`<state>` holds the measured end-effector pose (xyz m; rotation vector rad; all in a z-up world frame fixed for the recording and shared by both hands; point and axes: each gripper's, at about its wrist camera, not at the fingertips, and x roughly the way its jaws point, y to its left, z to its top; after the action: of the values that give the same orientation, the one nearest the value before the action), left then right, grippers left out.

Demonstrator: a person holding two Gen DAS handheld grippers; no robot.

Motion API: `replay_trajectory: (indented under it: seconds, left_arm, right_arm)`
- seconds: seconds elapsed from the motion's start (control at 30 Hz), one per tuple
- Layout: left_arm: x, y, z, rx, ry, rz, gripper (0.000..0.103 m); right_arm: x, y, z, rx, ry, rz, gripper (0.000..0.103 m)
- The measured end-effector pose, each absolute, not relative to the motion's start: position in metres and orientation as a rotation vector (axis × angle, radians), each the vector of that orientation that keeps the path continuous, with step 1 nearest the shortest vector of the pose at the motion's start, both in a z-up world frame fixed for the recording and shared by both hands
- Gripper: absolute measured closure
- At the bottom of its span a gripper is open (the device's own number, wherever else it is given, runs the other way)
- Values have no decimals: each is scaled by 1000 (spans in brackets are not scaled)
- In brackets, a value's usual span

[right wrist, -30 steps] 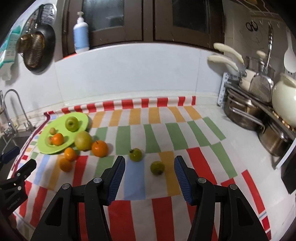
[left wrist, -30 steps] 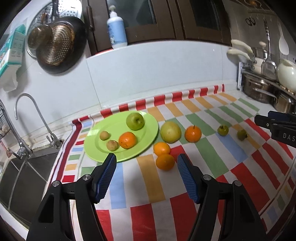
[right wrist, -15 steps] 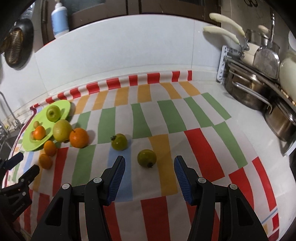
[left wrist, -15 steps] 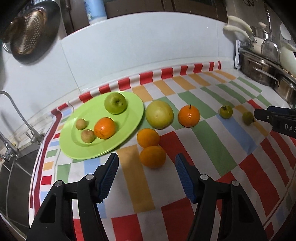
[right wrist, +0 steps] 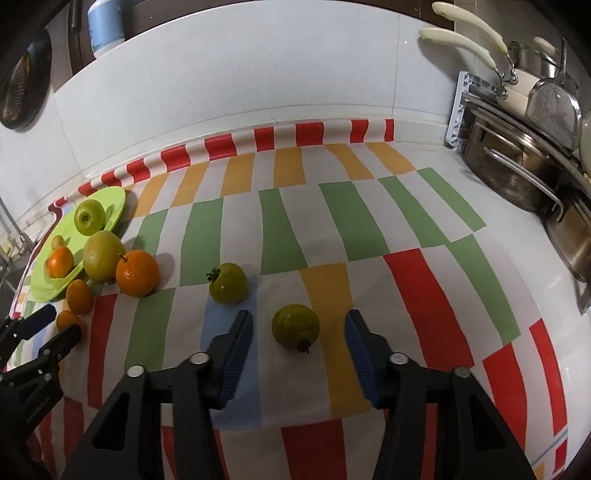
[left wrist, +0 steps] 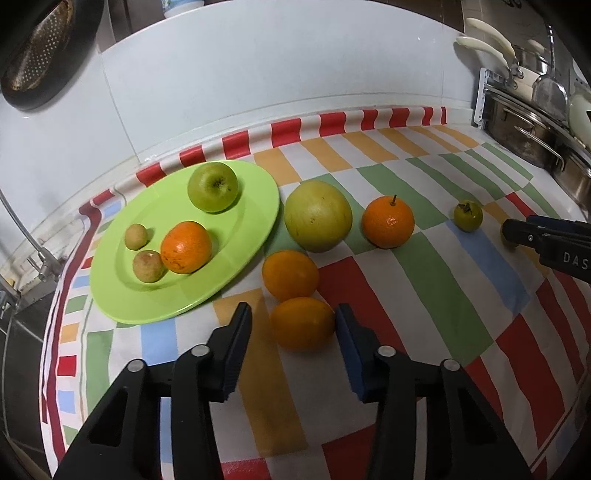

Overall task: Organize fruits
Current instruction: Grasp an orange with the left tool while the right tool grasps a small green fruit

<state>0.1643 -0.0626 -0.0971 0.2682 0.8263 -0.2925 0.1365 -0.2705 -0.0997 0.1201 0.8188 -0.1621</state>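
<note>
A green plate (left wrist: 255, 192) holds a green apple (left wrist: 212, 187), an orange (left wrist: 186, 246) and two small brownish fruits (left wrist: 136, 236). On the striped cloth lie a large yellow-green fruit (left wrist: 317, 216), a stemmed orange (left wrist: 388, 221), two oranges (left wrist: 290, 275) and two small green fruits (right wrist: 228, 283). My left gripper (left wrist: 293, 325) is open, its jaws either side of the nearest orange (left wrist: 302, 323). My right gripper (right wrist: 298, 330) is open around the nearer green fruit (right wrist: 295, 326).
Steel pots (right wrist: 517, 173) and white-handled pans (right wrist: 465, 33) stand at the right. A sink and tap (left wrist: 22, 236) lie left of the plate. A tiled wall (left wrist: 258, 74) backs the counter, with a hanging pan (left wrist: 37, 51) above.
Both grippers have moved forward and down. The left now brackets the nearest orange; the right now brackets the nearer green fruit. No fruit has moved.
</note>
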Motion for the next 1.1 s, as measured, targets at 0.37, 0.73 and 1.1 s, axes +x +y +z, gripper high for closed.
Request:
replay_trajectory:
  seconds: [0.37, 0.73, 1.1]
  left_arm:
    - [169, -65, -101, 257, 845, -303, 67]
    - [152, -54, -71, 236, 757, -307, 67]
    - [128, -25, -40, 193, 672, -301, 67]
  right_arm:
    - [142, -271, -107, 93, 837, -156, 73]
    - [124, -248, -86, 76, 779, -56, 73]
    - [104, -201, -53, 39, 701, 90, 73]
